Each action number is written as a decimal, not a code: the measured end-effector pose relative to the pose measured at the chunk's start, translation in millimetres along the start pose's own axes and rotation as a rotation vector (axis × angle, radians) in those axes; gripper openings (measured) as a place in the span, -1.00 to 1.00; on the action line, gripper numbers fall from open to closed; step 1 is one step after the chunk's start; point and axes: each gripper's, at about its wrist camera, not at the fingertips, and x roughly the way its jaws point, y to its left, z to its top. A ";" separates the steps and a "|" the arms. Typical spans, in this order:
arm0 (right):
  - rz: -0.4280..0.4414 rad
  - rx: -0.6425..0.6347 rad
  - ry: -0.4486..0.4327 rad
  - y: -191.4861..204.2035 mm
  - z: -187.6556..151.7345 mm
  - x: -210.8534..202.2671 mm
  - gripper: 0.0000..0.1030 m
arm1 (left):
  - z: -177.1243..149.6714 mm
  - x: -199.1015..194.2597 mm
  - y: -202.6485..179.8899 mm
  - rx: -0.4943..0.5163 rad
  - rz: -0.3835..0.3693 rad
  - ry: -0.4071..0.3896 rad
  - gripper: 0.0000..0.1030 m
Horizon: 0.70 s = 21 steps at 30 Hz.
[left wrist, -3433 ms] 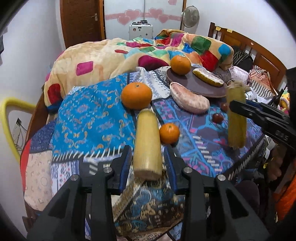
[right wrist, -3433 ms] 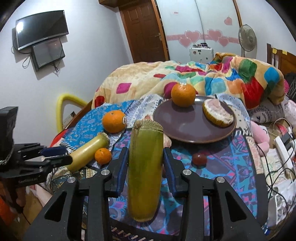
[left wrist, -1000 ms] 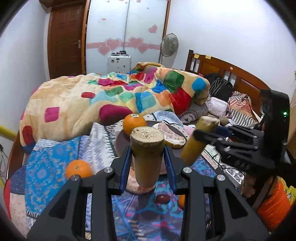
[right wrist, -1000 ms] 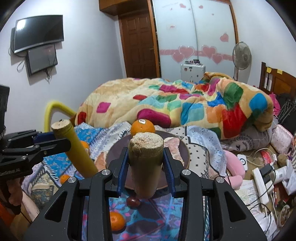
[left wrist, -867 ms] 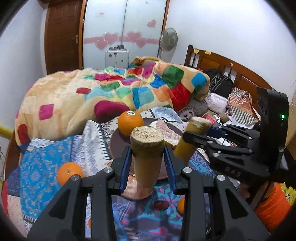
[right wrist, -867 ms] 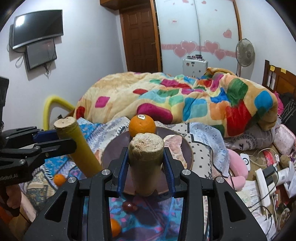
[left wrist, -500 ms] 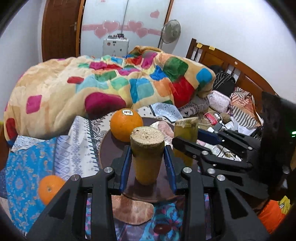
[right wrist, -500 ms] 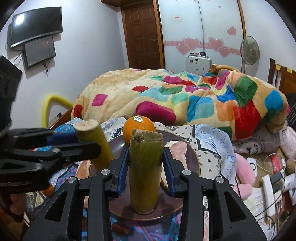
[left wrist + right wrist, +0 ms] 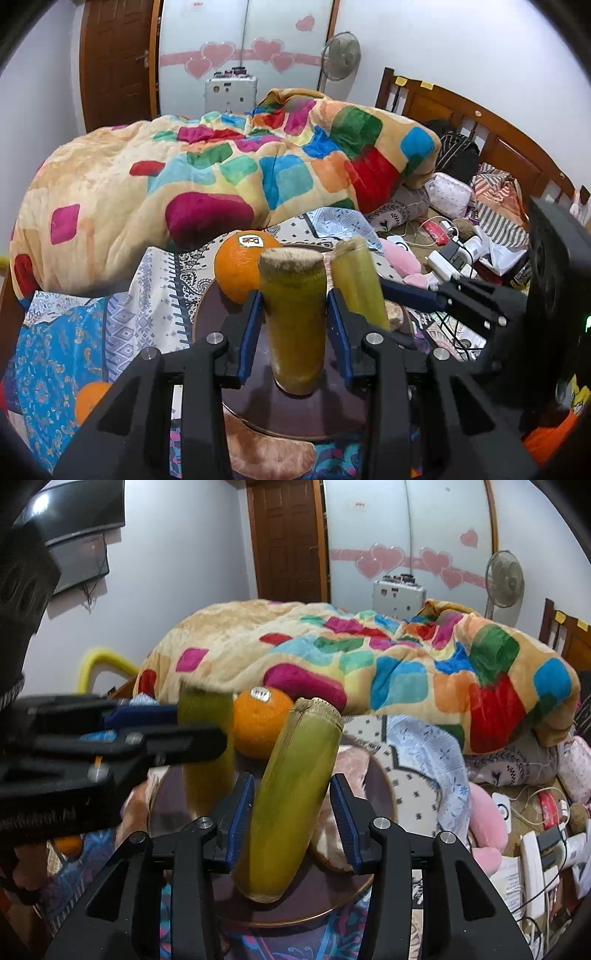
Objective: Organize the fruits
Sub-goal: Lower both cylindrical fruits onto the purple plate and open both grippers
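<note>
— Bedroom, patterned cloth (image 9: pixel 147 295) on the surface. Left gripper (image 9: pixel 295 325)?
— Clamped on an upright cane (image 9: pixel 295 317), its base over the plate (image 9: pixel 295 413).
— Right gripper (image 9: pixel 291 812)?
— Jaws have just been opening; its cane (image 9: pixel 291 794) leans to 1 o'clock between them, loose, base on the plate.
— Outward?
— Orange (image 9: pixel 240 269) on the plate at 11 o'clock; small orange (image 9: pixel 88 402) at 8 o'clock, off it.
</note>
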 end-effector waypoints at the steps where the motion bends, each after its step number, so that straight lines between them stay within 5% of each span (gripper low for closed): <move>1: 0.006 -0.003 0.008 -0.1 -1.7 1.2 -0.21 | -0.3 2.8 1.6 -0.003 0.000 0.007 -0.31; 10: -0.016 -0.081 0.014 12.8 -10.8 -2.6 -0.20 | -9.8 11.7 4.2 -0.011 -0.001 0.039 -0.31; 21: -0.025 -0.013 -0.051 14.9 -3.2 -41.9 -0.20 | -30.5 -52.5 5.0 -0.007 0.055 -0.053 -0.31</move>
